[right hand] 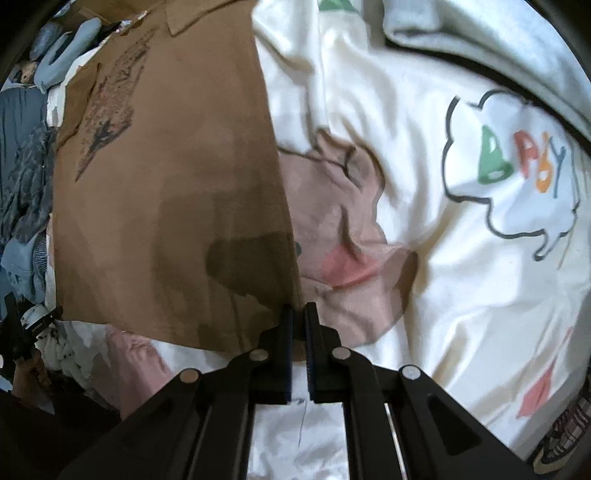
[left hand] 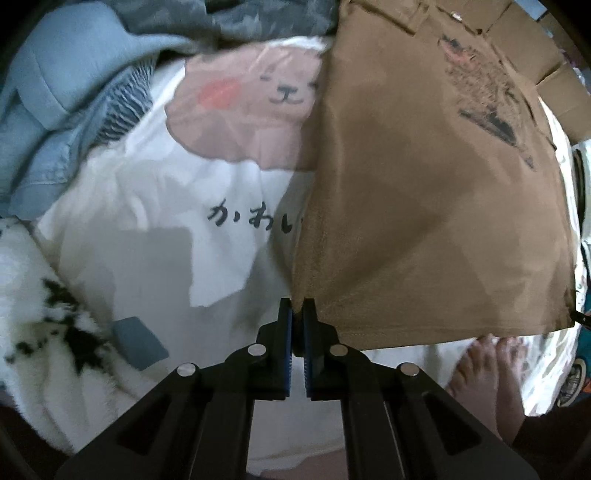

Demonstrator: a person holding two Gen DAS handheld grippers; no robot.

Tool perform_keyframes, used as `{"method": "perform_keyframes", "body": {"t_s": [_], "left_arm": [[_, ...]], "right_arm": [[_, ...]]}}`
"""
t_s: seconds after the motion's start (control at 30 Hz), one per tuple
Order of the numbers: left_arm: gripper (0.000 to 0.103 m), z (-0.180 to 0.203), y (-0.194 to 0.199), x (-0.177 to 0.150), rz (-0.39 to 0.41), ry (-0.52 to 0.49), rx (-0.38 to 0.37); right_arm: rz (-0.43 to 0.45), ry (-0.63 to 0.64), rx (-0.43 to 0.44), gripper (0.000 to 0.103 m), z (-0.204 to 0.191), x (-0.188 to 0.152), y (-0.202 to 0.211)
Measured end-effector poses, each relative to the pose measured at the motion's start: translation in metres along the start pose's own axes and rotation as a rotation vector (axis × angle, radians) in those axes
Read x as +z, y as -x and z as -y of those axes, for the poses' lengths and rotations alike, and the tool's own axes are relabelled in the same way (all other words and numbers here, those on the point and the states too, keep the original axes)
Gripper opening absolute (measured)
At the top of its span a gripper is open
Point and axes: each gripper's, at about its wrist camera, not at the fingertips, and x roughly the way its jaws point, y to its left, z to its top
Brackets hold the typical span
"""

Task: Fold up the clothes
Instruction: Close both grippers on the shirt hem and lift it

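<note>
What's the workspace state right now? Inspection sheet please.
Surface: white cartoon-print bedding, rumpled.
Job's things: brown shirt lifted by its two bottom corners, printed side in view.
Clutter: blue and grey clothes pile; black-and-white fuzzy blanket.
Grippers: left gripper shut on one shirt corner; right gripper shut on the other.
Cables: nothing seen.
Surroundings: cardboard boxes; a bare foot.

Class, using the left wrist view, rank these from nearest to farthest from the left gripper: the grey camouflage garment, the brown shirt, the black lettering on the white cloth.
1. brown shirt, its corner in the left gripper.
2. black lettering, middle, left of the shirt.
3. grey camouflage garment, top edge.
</note>
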Motion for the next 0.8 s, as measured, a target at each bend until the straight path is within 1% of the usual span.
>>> {"method": "perform_keyframes", "body": {"t_s": [0.1, 0.17, 0.23, 0.27, 0.37, 0.43, 0.5, 0.57, 0.7, 0.8], "left_arm": [[0.004, 0.0, 0.02, -0.003, 0.016, 0.014, -0.021], [0.004, -0.002, 0.034, 0.019, 0.026, 0.012, -0.028], [0.004, 0.004, 0.047, 0.024, 0.033, 0.011, -0.037], [0.004, -0.01, 0.052, 0.023, 0.036, 0.014, -0.045], [0.004, -0.006, 0.068, 0.012, 0.058, 0.018, -0.058], [0.004, 0.015, 0.063, 0.028, 0.067, 0.024, -0.063], [0.004, 0.01, 0.074, 0.028, 0.077, 0.027, -0.07], [0.004, 0.013, 0.077, 0.032, 0.085, 0.024, -0.074], [0.004, 0.011, 0.086, 0.029, 0.083, 0.026, -0.083], [0.004, 0.007, 0.092, 0.02, 0.082, 0.044, -0.087]], "right_arm": [[0.012, 0.01, 0.006, 0.005, -0.004, -0.006, 0.018], [0.02, 0.017, 0.01, 0.005, -0.006, -0.01, 0.03], [0.028, 0.024, 0.013, 0.005, -0.009, -0.014, 0.042], [0.032, 0.027, 0.015, 0.005, -0.01, -0.016, 0.048], [0.044, 0.038, 0.021, 0.005, -0.014, -0.021, 0.066], [0.052, 0.044, 0.025, 0.005, -0.017, -0.025, 0.078], [0.06, 0.051, 0.029, 0.005, -0.019, -0.029, 0.09], [0.069, 0.056, 0.031, 0.005, -0.018, -0.026, 0.098], [0.078, 0.06, 0.031, 0.004, 0.0, -0.039, 0.118], [0.077, 0.06, 0.025, 0.004, -0.022, -0.029, 0.102]]}}
